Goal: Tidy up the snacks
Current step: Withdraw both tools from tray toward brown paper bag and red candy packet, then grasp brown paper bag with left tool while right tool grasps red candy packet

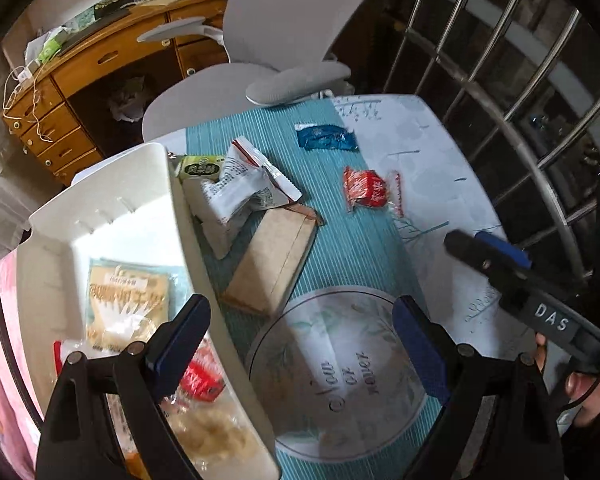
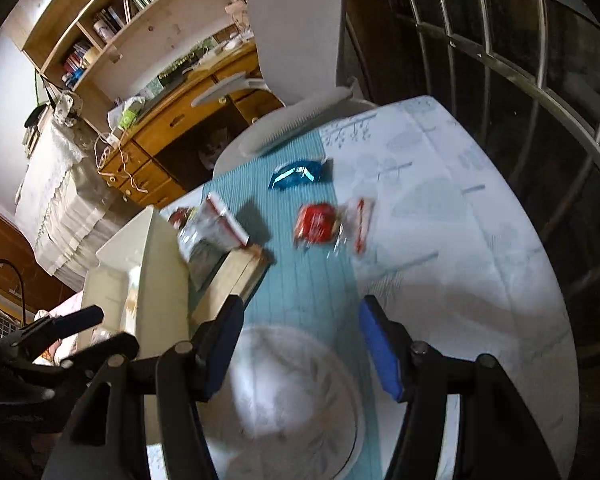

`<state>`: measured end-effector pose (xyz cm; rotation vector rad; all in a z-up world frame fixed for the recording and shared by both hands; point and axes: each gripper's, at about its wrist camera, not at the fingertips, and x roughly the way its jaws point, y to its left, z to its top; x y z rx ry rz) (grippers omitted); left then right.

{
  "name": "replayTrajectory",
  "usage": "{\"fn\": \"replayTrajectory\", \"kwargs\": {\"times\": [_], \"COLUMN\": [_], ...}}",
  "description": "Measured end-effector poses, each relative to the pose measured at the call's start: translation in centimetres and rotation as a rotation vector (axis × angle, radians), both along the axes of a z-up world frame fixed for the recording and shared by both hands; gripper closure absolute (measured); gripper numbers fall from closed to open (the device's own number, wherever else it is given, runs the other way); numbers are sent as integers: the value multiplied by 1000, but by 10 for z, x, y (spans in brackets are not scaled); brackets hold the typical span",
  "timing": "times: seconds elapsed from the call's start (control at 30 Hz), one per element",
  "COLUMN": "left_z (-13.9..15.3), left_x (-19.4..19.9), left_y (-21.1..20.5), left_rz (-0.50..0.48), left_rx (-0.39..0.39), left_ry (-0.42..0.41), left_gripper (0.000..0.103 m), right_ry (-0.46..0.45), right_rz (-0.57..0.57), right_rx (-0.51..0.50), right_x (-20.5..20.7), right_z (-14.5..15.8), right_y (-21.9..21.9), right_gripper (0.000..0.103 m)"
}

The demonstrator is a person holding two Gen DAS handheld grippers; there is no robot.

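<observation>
A white bin [image 1: 112,184] at the table's left holds several snack packets, among them a yellow one [image 1: 128,300]. On the teal runner lie a red packet [image 1: 366,188], a blue packet [image 1: 326,138], a white packet [image 1: 244,188], a green-labelled packet [image 1: 200,168] and a tan packet [image 1: 272,264]. My left gripper [image 1: 300,348] is open and empty, straddling the bin's right wall. My right gripper [image 2: 300,356] is open and empty above a round plate [image 2: 292,400], short of the red packet [image 2: 316,224] and blue packet [image 2: 296,174]. The right gripper also shows in the left wrist view [image 1: 484,248].
The round plate [image 1: 340,372] sits near the table's front. A grey office chair [image 1: 284,40] stands behind the table, a wooden desk [image 1: 100,64] beyond it. A metal window grille [image 1: 520,80] runs along the right. The bin also shows in the right wrist view [image 2: 160,280].
</observation>
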<state>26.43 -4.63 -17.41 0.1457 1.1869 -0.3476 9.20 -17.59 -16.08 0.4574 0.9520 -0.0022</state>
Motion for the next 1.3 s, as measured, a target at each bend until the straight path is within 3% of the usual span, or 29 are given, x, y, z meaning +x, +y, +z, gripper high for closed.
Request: {"fn": "replayTrajectory", "kwargs": {"times": [0.37,0.6,0.97,1.3], "left_z": [-47,-76,-106,-125], "left_x": [61,91,120,135], "left_y": [-47,-54,-50,-38], "left_rz": [-31,19,33,45], "left_rx": [125,208,221,207], "left_ry": [154,248,349,395], "left_gripper": [12,17,27,34], "right_ry": [-116,-133,-110,-90], "right_rz": [85,107,154,189], "right_rx": [-96,-106,-169,-303], "right_x": [38,55,73,83], "right_z": [-31,-54,-78,-88], "right_y": [-16,-16,-3,19], "right_gripper": [37,36,36,35]}}
